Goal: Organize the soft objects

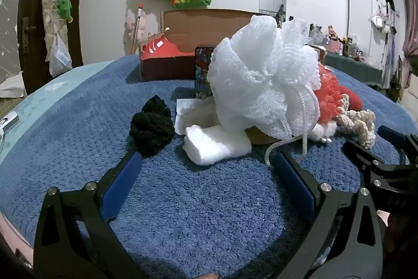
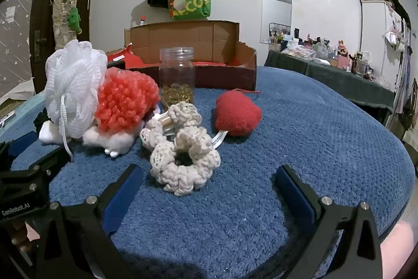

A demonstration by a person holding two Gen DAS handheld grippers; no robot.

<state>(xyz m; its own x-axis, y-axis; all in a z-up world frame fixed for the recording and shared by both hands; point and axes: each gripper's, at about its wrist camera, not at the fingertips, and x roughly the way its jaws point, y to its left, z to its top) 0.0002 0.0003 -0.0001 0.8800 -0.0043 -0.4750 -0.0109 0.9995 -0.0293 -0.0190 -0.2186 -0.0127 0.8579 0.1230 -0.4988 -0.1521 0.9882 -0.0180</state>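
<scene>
Soft things lie on a blue towel (image 1: 183,200). A white mesh bath pouf (image 1: 261,80) leans on an orange bobbly sponge (image 1: 329,96). A folded white cloth (image 1: 216,145) and a black yarn ball (image 1: 151,127) lie just ahead of my open, empty left gripper (image 1: 209,161). In the right wrist view the pouf (image 2: 73,85), the sponge (image 2: 125,101), a cream crochet scrunchie (image 2: 183,158) and a red felt heart (image 2: 237,114) show. My right gripper (image 2: 209,174) is open and empty, with the scrunchie between its fingertips.
An open cardboard box (image 2: 222,64) with a red lining stands at the back of the towel. A clear plastic jar (image 2: 177,77) stands behind the scrunchie. A dark phone-like item (image 1: 202,75) stands behind the pouf. The other gripper (image 2: 23,174) sits at the left.
</scene>
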